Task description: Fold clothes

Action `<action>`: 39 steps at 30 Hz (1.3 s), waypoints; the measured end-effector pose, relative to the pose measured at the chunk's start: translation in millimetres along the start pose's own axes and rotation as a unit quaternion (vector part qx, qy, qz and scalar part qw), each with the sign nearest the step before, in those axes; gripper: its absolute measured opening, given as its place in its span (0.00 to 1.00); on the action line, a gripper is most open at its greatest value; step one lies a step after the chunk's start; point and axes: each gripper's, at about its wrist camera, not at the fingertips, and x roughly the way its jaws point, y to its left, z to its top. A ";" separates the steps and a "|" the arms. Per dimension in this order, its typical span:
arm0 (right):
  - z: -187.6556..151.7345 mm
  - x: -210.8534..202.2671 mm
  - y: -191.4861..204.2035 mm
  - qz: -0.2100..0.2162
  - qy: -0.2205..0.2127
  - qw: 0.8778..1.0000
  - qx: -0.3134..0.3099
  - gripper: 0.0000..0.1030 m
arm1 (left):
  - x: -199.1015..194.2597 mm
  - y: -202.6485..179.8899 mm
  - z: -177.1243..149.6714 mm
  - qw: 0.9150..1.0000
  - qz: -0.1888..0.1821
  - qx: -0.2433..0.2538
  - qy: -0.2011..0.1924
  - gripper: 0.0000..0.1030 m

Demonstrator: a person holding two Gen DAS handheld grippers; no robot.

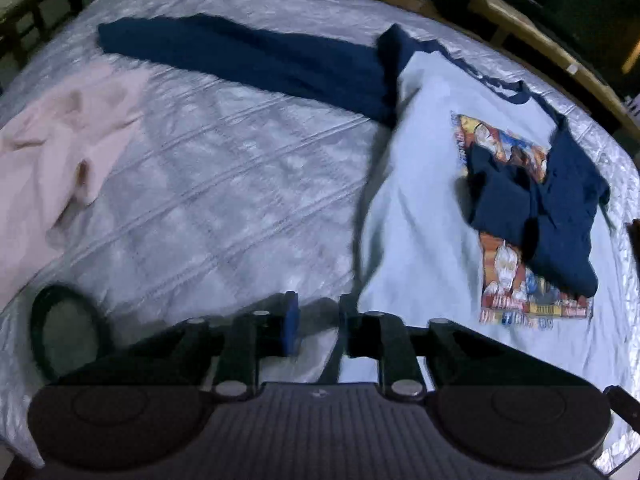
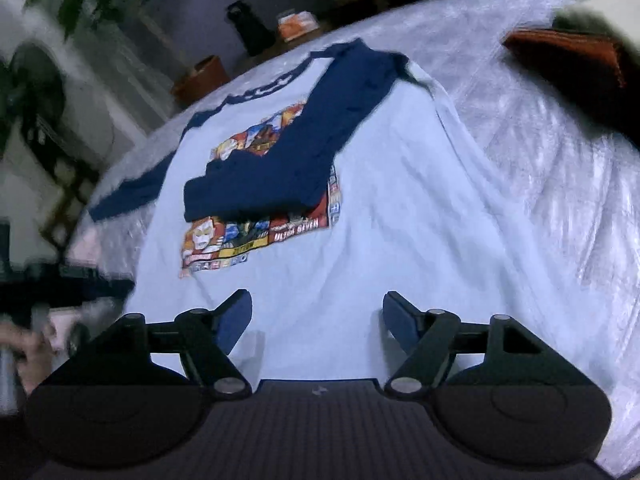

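Tools empty above shirt

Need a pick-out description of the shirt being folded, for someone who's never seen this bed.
Start from the bed's silvery quilted cover; three garments lie on it. The shirt is the pale blue one lying flat on the side away from the crumpled pink garment. Unlike the plain navy garment, it has navy sleeves, one folded across a colourful cartoon print on its chest.

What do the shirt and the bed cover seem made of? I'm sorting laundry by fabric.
The shirt looks like matte knit cotton jersey: soft creases, no shine, printed graphic. The bed cover looks like a glossy quilted synthetic or satin: bright sheen, stitched ridges. Neither fibre is certain.
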 end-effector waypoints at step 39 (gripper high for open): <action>-87.1 63.5 175.4 -0.023 -0.028 0.953 -0.301 0.18 | -39.6 64.3 -17.8 0.970 -0.167 -0.179 -0.008 0.24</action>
